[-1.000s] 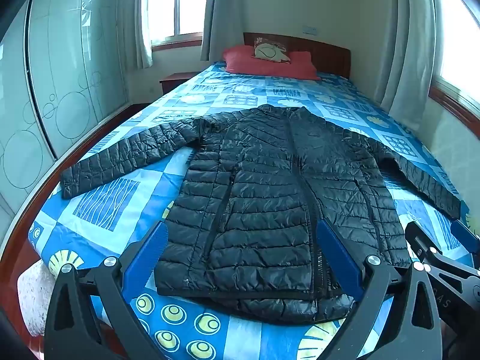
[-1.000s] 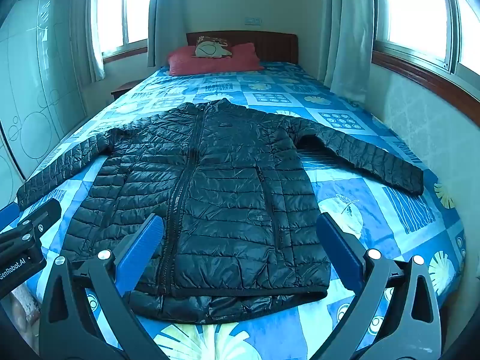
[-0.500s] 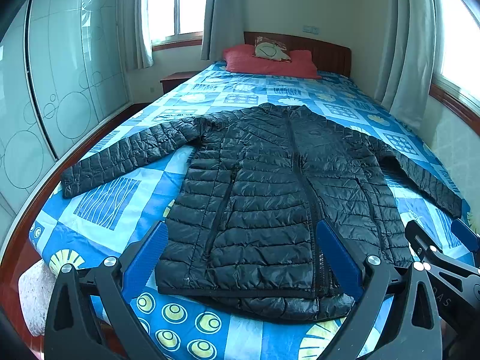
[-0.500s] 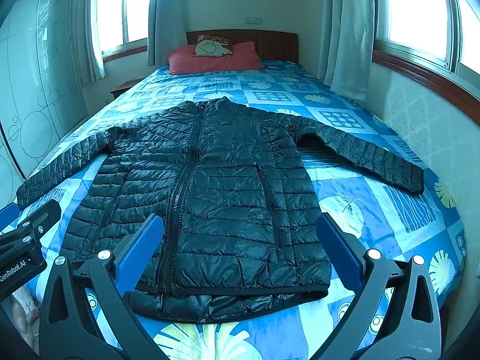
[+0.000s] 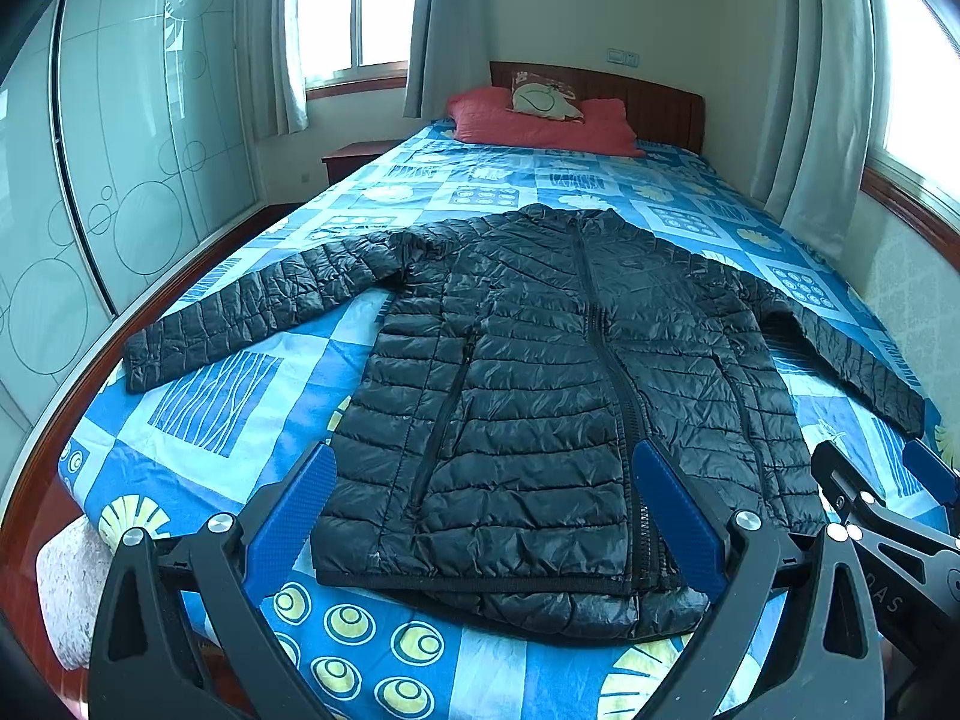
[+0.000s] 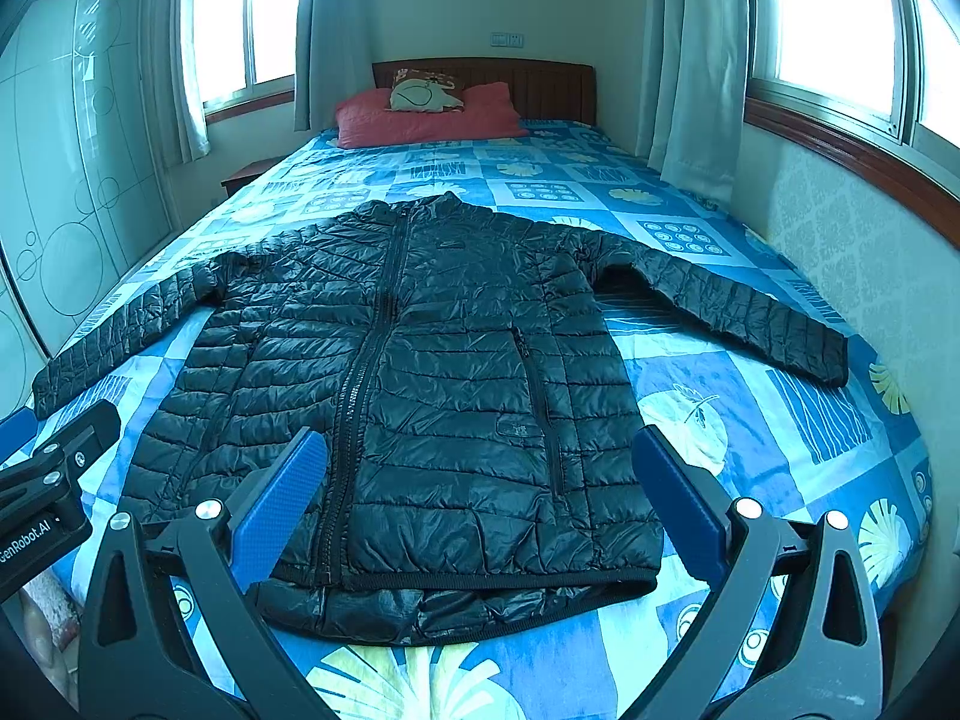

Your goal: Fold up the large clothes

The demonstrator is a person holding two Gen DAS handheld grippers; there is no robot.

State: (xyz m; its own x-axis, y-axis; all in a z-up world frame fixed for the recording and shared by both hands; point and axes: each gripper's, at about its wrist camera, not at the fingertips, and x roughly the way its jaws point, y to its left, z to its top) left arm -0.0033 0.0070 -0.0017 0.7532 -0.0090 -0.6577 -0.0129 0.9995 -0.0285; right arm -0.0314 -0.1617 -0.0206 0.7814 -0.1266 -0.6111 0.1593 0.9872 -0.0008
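A black quilted puffer jacket (image 5: 558, 372) lies flat, front up and zipped, on the blue patterned bed (image 5: 198, 396), both sleeves spread out to the sides. It also shows in the right wrist view (image 6: 444, 360). My left gripper (image 5: 480, 468) is open and empty, hovering above the jacket's hem near the foot of the bed. My right gripper (image 6: 480, 456) is open and empty, also above the hem. Each gripper shows at the edge of the other's view.
Red pillows (image 5: 540, 120) and a wooden headboard (image 5: 660, 105) are at the far end. A glass wardrobe (image 5: 90, 180) stands left of the bed. A wall with windows and curtains (image 6: 684, 60) runs along the right. A nightstand (image 5: 354, 156) stands at the back left.
Both grippers have drifted slightly; the jacket sits a little lower and farther in both views. The jacket itself has not moved.
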